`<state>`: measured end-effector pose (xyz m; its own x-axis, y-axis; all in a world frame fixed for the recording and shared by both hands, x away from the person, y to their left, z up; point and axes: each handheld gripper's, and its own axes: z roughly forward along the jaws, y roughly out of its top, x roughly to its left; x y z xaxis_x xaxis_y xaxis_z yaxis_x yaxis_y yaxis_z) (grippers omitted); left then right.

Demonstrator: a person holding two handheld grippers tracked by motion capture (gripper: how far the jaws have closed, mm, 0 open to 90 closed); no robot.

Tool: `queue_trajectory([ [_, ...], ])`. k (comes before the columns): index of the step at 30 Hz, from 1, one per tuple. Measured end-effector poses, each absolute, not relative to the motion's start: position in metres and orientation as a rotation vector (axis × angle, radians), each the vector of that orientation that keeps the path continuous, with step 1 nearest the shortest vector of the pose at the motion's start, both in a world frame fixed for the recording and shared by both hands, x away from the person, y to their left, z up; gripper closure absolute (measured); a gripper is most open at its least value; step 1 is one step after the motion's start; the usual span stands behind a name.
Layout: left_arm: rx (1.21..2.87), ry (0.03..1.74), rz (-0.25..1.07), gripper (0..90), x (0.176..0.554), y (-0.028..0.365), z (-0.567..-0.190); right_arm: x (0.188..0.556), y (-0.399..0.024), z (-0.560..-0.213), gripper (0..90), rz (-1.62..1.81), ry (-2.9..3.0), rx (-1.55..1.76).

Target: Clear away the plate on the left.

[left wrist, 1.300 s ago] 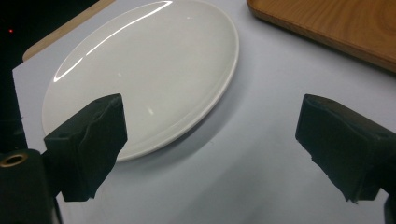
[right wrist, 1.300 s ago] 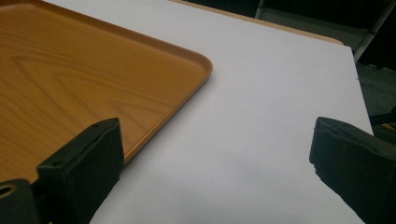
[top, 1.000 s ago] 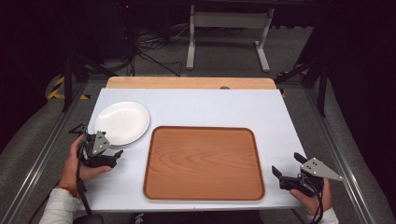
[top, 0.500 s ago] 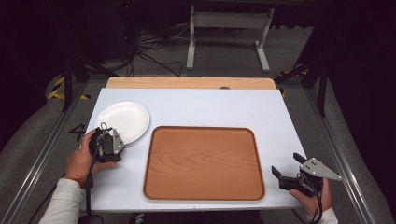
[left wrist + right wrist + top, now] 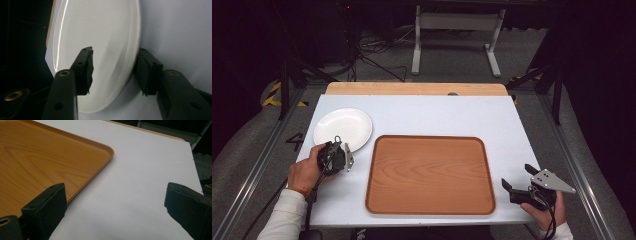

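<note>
A person is working at a white surface (image 5: 432, 112) with a gripper in each hand. The left gripper (image 5: 336, 156) is sitting at the near rim of a white plate (image 5: 343, 129), which is lying at the surface's left side, just beside the far-left corner of a wooden tray (image 5: 430, 174). In the left gripper view the jaws are standing apart on either side of the plate's (image 5: 100, 45) rim, one pad over the plate's face and the other outside its edge against the surface (image 5: 180, 32); both pads are sitting close to the rim, and whether they are touching it cannot be told. The left hand (image 5: 307, 170) is wrapping around the gripper's body, a white sleeve (image 5: 282, 220) trailing to the bottom edge.

The right gripper (image 5: 521, 184) is hovering or resting at the surface's near-right corner, apart from the tray's right edge, its grey three-cornered plate (image 5: 552, 180) facing up. Its jaws are spreading wide with nothing between them; in the right gripper view they are framing bare surface (image 5: 140, 170) and the tray's (image 5: 37, 157) rounded corner.

The tray is lying flat at the centre, empty, its wood grain running lengthwise. A dark marking on the floor left of the surface is too blurred to read.
</note>
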<state>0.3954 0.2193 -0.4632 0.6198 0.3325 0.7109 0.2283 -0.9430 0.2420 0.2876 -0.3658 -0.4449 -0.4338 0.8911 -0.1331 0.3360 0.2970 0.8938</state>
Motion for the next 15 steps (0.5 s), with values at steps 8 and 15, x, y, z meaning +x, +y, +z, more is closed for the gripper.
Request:
queue_trajectory([
  [8, 2.750, 0.376, 1.287, 82.4, 0.395, 0.210, -0.468, 0.288, -0.365, -0.445, 5.0, 1.100, 1.926, 1.086],
  [15, 2.701, 0.338, 1.404, 87.4, 0.394, 0.205, -0.461, 0.288, -0.365, -0.446, 5.0, 1.093, 1.928, 1.084],
])
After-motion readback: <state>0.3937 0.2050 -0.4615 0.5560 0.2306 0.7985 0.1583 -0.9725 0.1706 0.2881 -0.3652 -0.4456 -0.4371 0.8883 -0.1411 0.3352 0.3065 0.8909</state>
